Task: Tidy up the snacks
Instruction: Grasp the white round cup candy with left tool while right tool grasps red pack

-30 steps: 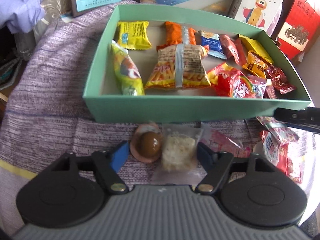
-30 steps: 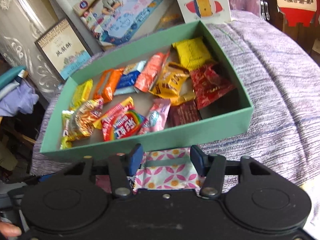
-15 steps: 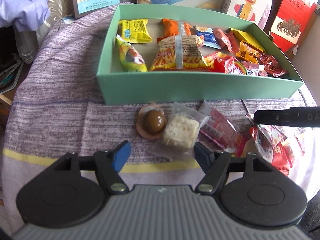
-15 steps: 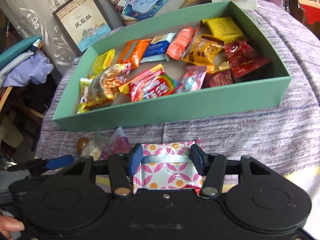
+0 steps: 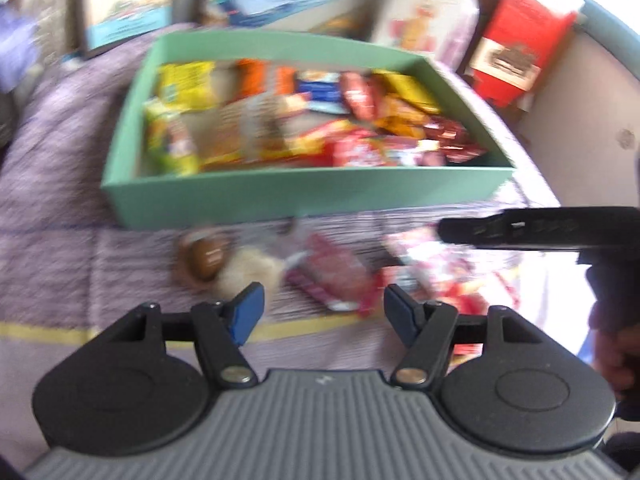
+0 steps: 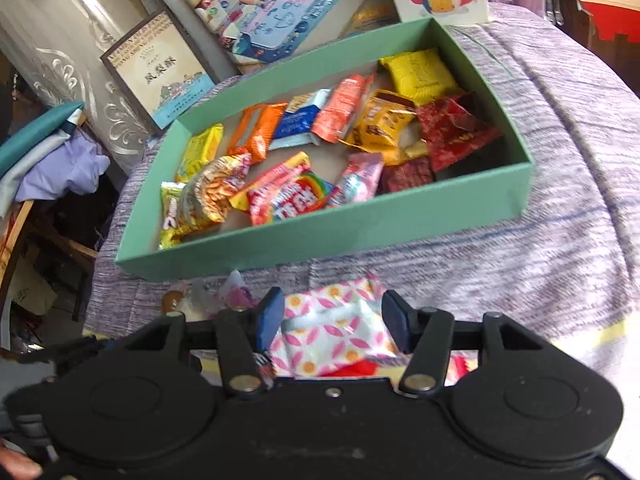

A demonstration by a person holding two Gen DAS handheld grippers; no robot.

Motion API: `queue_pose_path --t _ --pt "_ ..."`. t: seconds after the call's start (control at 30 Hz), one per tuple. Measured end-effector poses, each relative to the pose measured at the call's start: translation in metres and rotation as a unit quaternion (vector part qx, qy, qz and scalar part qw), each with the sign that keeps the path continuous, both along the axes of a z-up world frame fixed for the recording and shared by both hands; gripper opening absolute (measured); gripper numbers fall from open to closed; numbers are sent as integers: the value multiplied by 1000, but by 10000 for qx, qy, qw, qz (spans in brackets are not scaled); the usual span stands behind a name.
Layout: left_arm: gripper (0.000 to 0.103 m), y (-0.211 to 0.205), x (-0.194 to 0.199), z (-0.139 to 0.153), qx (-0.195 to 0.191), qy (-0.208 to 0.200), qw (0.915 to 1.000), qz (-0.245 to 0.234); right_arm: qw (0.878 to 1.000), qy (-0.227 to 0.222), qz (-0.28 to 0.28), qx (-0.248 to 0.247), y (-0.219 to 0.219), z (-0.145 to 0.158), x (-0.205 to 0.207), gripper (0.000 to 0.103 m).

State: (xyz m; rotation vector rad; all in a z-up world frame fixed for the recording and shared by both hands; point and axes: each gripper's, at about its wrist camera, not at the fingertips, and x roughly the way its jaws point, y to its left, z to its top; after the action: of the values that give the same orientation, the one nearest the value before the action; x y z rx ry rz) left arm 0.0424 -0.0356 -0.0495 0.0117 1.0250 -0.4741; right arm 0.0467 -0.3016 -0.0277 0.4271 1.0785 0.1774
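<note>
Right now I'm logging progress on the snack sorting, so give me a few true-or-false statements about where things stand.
1. The right tongs hold a pink flowered packet. True.
2. The left tongs grip a snack. False: they are open and hold nothing.
3. The green box is empty. False: many snacks lie in it.
4. A brown round candy lies outside the box on the purple cloth. True.
5. The yellow packet lies on the cloth. False: it is inside the box.
</note>
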Motion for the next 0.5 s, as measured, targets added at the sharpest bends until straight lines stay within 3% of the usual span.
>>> queue_pose_path --t 0.2,0.3,0.33,0.5 --pt "65 -51 -5 -14 331 2 9960 -829 9998 141 -116 -38 -16 -4 -19 56" --pt "60 -64 -3 -23 411 13 9953 -882 9995 224 -203 96 -22 -7 -26 56" --pt "41 -63 -4 -22 390 -26 9955 -861 9995 227 -181 143 -21 -6 -27 56" --pt "42 -41 -9 -22 358 132 9972 -642 9990 186 322 253 -4 -1 -35 49"
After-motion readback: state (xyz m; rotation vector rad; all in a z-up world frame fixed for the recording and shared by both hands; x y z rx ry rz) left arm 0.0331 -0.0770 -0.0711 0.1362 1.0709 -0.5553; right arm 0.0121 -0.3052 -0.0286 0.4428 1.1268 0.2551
